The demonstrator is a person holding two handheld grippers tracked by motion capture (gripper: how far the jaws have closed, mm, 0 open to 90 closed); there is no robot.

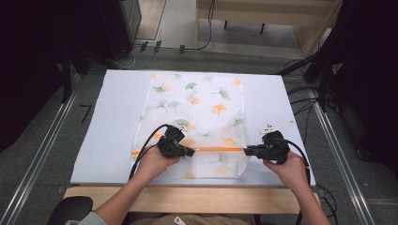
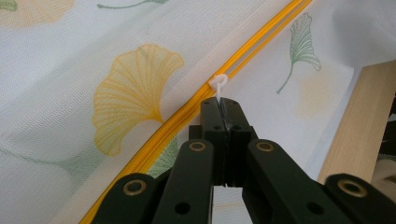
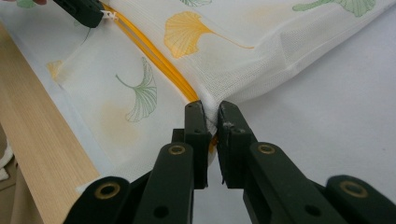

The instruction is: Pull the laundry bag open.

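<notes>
The mesh bag lies flat on the desk. The left hand-held gripper pinches the zipper pull; the right hand-held gripper clamps the bag's edge at the zipper's end. Keep that edge taut and draw the pull straight along the teeth.

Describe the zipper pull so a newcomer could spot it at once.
On the white table cover lies a mesh bag printed with ginkgo leaves, crossed near its front by an orange zipper. The zipper pull sits on that zipper, at the tip of the left gripper, whose jaws are shut on it. It is the one small white plastic loop on the orange line.
</notes>
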